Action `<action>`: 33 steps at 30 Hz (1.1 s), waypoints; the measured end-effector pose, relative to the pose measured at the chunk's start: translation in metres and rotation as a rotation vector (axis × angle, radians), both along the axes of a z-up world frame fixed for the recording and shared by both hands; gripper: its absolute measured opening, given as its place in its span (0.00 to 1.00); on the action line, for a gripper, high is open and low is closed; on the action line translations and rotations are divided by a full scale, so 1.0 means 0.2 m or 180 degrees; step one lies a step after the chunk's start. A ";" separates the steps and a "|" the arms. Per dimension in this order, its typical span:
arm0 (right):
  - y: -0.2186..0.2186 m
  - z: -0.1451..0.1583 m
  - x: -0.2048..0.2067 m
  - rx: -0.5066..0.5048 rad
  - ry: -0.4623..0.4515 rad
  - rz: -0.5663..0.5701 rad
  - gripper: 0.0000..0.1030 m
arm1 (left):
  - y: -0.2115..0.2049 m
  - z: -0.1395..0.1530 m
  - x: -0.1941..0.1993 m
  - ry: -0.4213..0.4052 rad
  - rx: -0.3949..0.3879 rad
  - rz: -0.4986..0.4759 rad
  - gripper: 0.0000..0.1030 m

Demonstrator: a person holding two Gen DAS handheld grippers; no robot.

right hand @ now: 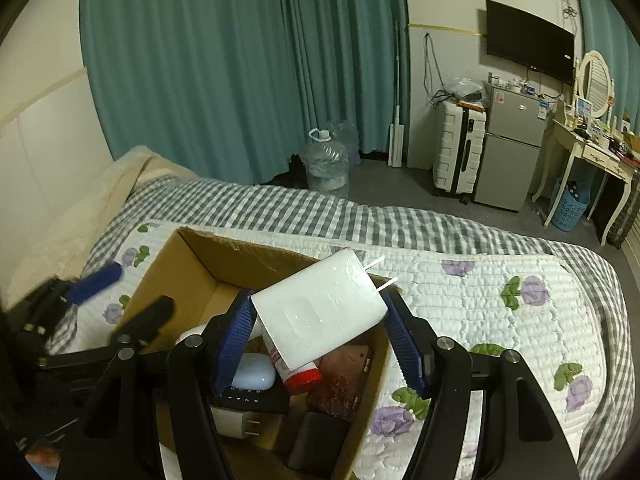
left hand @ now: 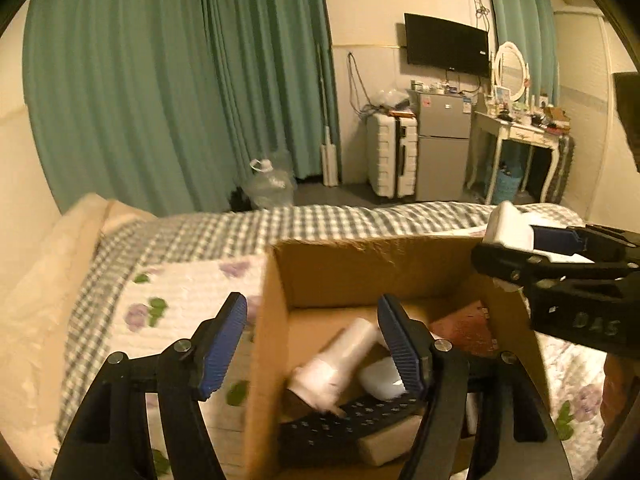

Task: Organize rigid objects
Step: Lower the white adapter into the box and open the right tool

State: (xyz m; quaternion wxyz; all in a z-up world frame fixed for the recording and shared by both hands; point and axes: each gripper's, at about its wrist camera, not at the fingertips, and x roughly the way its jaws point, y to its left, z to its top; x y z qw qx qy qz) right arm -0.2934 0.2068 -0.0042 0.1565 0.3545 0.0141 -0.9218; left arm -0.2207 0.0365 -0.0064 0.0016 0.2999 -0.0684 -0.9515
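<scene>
The right gripper [right hand: 320, 332] is clamped on a white flat device [right hand: 320, 312] and holds it tilted above the cardboard box [right hand: 192, 276], which stands on the flowered quilt [right hand: 480, 300] of the bed. The left gripper [left hand: 312, 344] has its jaws spread wide and holds nothing, with the near left wall of the box between its fingers. Inside the box lie a white tube [left hand: 336, 360], a white case [left hand: 382, 378] and a black remote [left hand: 344, 420].

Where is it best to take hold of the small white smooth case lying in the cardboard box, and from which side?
Probably from above, across the narrow width of the white case. It lies flat and rounded on the black keypad, with the tube close beside it.
</scene>
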 end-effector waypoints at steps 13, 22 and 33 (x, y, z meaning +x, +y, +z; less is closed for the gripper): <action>-0.08 -0.26 -0.15 0.0072 -0.0351 -0.0053 0.64 | -0.07 -0.12 -0.09 -0.0016 -0.0108 0.0117 0.69; -0.09 -0.17 -0.07 0.0192 -0.0205 -0.0177 0.73 | -0.10 -0.01 -0.01 0.0163 -0.0057 0.0134 0.69; -0.04 0.47 0.51 0.0379 0.0637 -0.0366 0.85 | -0.12 0.57 0.45 0.0916 0.0108 0.0016 0.77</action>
